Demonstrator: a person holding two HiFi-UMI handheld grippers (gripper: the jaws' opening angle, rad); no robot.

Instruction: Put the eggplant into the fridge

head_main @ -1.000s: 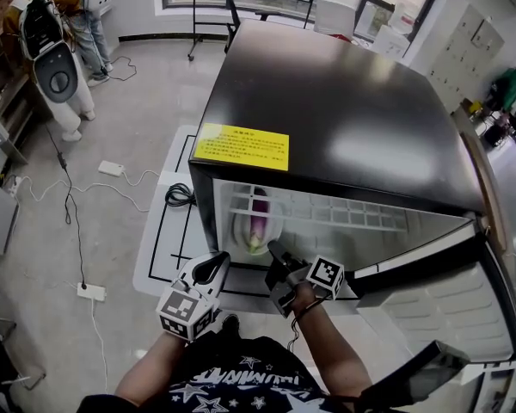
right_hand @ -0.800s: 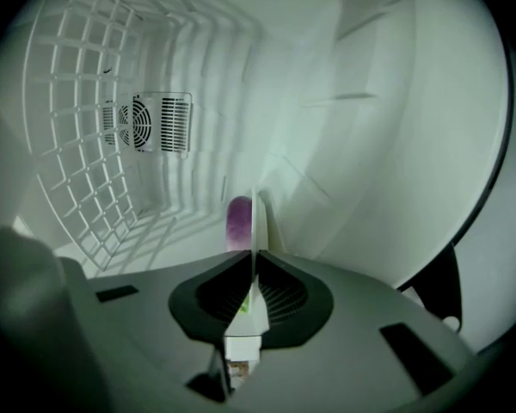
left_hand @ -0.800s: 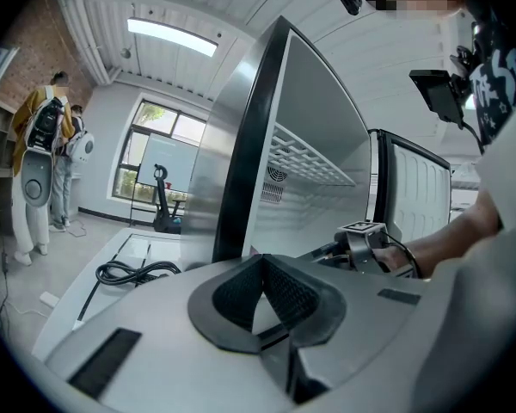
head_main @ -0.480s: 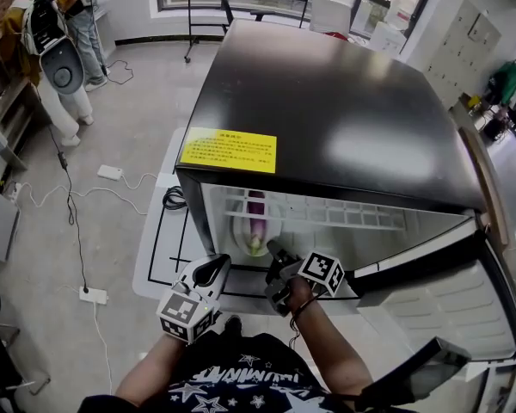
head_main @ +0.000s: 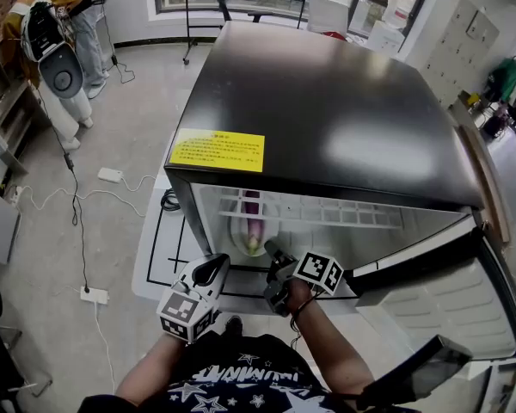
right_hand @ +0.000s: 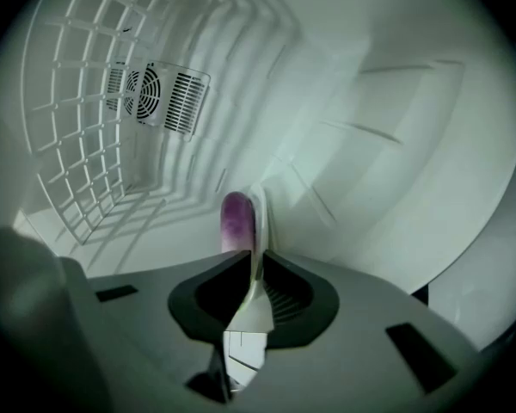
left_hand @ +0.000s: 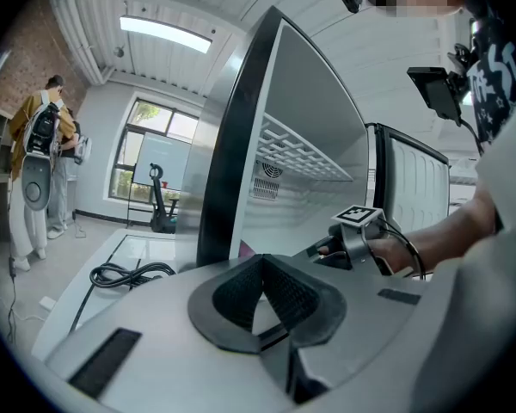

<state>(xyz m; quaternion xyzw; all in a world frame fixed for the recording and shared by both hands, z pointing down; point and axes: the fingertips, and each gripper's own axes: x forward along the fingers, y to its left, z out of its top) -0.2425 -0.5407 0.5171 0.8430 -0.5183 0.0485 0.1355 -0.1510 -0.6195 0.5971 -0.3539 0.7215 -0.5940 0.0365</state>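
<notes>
Right tool pinches thin white plate rim beside rounded glossy purple eggplant.

Fridge slightly larger in head view, yellow label shifted left

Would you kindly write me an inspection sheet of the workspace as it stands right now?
Surface: fridge with door open; white interior, wire rack; yellow label on the black top.
Job's things: eggplant lies on a white dish inside the fridge, towards its left.
Clutter: nothing seen.
Grippers: left gripper jaws together, empty, outside the fridge; right gripper apparently closed on the dish's rim, eggplant just beyond.
Cables: black coiled cable on the floor beside the fridge; power strip further out.
Surroundings: people standing far left, near windows.
</notes>
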